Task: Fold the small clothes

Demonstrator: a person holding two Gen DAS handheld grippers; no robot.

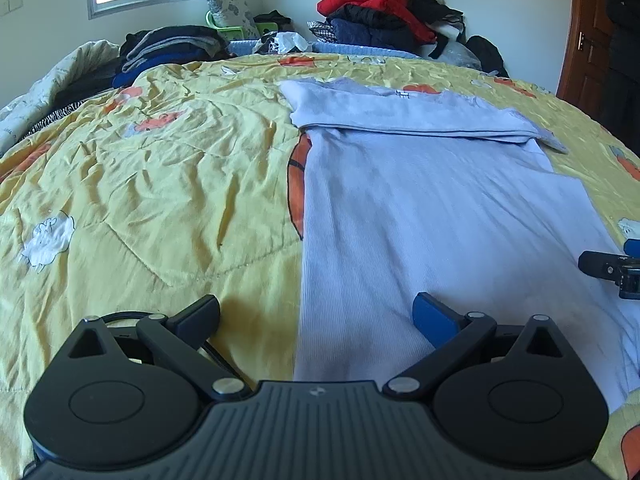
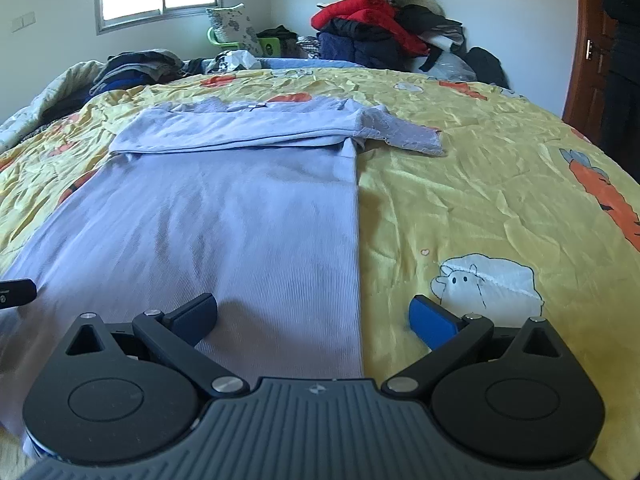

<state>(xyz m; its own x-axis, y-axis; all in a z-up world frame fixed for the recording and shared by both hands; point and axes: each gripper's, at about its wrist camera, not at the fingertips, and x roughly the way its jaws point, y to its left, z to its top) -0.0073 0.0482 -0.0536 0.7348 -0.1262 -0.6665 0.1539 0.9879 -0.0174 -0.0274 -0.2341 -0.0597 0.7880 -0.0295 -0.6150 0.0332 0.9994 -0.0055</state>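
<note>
A pale lavender ribbed garment (image 1: 420, 216) lies flat on the yellow quilt (image 1: 160, 184), its far end folded over into a band with a lace sleeve sticking out at the right. It also shows in the right wrist view (image 2: 224, 216). My left gripper (image 1: 316, 316) is open and empty, straddling the garment's near left edge. My right gripper (image 2: 312, 314) is open and empty, straddling the garment's near right edge. The right gripper's tip shows in the left wrist view (image 1: 612, 268).
The quilt (image 2: 480, 200) has cartoon prints. Dark folded clothes (image 1: 168, 46) sit at the far left of the bed. A heap of red and dark jackets (image 1: 384, 12) stands against the back wall. A wooden door (image 1: 584, 40) is at the right.
</note>
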